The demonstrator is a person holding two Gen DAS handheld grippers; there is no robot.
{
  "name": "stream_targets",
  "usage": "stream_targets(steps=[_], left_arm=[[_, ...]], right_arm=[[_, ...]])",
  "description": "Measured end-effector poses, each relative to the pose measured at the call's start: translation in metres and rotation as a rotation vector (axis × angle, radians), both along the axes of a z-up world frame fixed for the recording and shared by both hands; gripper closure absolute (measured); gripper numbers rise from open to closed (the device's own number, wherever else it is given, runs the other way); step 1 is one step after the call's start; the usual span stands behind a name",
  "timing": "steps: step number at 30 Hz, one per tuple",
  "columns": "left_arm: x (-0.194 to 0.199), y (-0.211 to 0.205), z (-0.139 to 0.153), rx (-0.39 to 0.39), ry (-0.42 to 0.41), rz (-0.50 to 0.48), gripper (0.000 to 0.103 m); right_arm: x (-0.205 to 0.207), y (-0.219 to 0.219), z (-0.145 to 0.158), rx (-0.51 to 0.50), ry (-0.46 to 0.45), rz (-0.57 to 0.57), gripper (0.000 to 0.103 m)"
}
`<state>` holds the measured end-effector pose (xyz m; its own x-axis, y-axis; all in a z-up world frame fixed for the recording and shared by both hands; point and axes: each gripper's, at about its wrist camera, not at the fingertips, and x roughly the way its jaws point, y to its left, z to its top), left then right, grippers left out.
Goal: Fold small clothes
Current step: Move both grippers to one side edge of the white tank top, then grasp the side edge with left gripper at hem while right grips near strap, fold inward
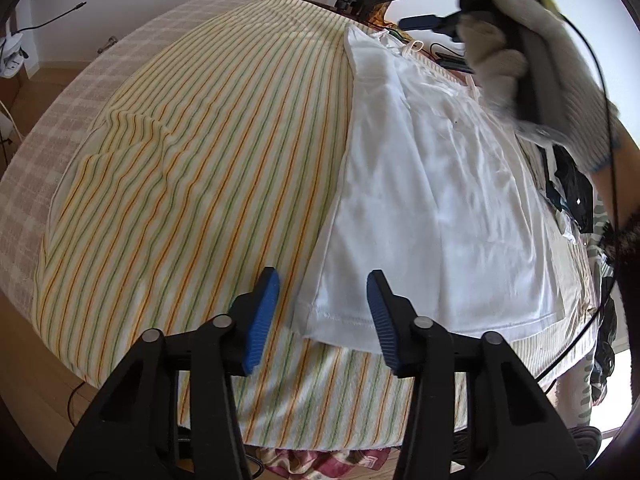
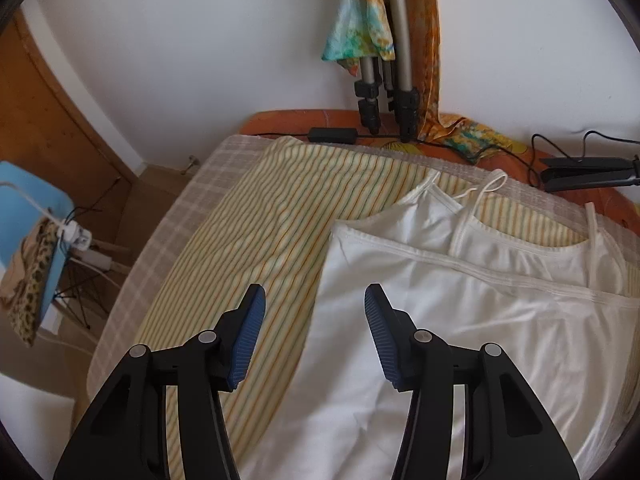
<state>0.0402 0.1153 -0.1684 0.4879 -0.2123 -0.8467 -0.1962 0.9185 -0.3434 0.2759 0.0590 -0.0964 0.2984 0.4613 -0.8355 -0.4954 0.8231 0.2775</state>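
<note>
jaws apart, both grippers | white camisole (image 2: pixel 460 320) flat, wrinkled, straps splayed

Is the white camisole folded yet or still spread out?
Partly folded: the white camisole has one side edge turned over, hiding part of its neckline; the rest lies flat on the striped towel.

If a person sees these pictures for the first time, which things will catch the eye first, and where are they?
The white strappy top stands out first, spread flat on the right part of the striped towel. Next come the blue pads of the open left hand-held gripper, poised over the top's hem, and the open right hand-held gripper above its side edge. At the far wall, a colourful cloth hangs on tripod legs.
</note>
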Motion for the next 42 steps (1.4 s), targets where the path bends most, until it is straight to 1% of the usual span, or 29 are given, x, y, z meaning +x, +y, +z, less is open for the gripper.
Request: stream_targets(steps=[2,3,4,5,6,8,10,14,16,18,20,22,27,33,36,39,42], left_arm=[[0.003,0.002,-0.001,-0.019,0.005,0.005,0.07],[0.005,0.002,-0.002,-0.025,0.007,0.005,0.079],[0.007,0.002,-0.003,-0.026,0.009,0.006,0.086],[0.007,0.002,-0.003,-0.025,0.008,0.008,0.089],[0.007,0.003,-0.004,-0.027,0.008,0.009,0.095],[0.007,0.006,-0.005,-0.048,0.007,0.013,0.097],[0.007,0.007,-0.005,-0.069,0.007,0.016,0.099],[0.005,0.006,-0.001,-0.087,-0.004,0.008,0.1],[0.004,0.003,0.003,-0.089,-0.017,0.002,0.1],[0.005,0.0,0.008,-0.092,-0.029,-0.006,0.101],[0.004,-0.003,0.013,-0.097,-0.045,-0.019,0.101],[0.003,-0.008,0.02,-0.089,-0.065,-0.035,0.101],[0.003,-0.021,0.032,-0.09,-0.095,-0.081,0.101],[0.004,-0.045,0.045,-0.1,-0.13,-0.142,0.101],[0.007,-0.064,0.051,-0.09,-0.149,-0.184,0.102],[0.01,-0.085,0.052,-0.095,-0.151,-0.229,0.101],[0.013,-0.102,0.047,-0.093,-0.135,-0.265,0.101]], right_arm=[[0.007,0.013,-0.008,-0.024,0.004,0.011,0.054],[0.009,0.02,-0.012,-0.041,0.005,0.021,0.056],[0.011,0.028,-0.018,-0.077,0.003,0.032,0.059],[0.013,0.033,-0.022,-0.108,-0.001,0.035,0.06],[0.014,0.038,-0.027,-0.141,-0.008,0.034,0.06],[0.018,0.046,-0.036,-0.2,-0.018,0.031,0.061],[0.024,0.05,-0.045,-0.238,-0.012,0.02,0.065],[0.031,0.055,-0.06,-0.289,-0.001,0.016,0.072],[0.031,0.058,-0.061,-0.313,-0.023,0.027,0.075],[0.031,0.059,-0.06,-0.323,-0.034,0.034,0.08],[0.033,0.059,-0.059,-0.328,-0.042,0.032,0.097],[0.035,0.056,-0.057,-0.305,-0.029,0.023,0.1],[0.042,0.036,-0.045,-0.226,-0.024,0.001,0.101],[0.046,-0.006,-0.018,-0.128,-0.043,-0.029,0.101],[0.043,-0.026,-0.008,-0.113,-0.053,-0.05,0.101],[0.045,-0.053,-0.002,-0.095,-0.065,-0.082,0.101],[0.051,-0.074,-0.008,-0.102,-0.061,-0.105,0.101]])
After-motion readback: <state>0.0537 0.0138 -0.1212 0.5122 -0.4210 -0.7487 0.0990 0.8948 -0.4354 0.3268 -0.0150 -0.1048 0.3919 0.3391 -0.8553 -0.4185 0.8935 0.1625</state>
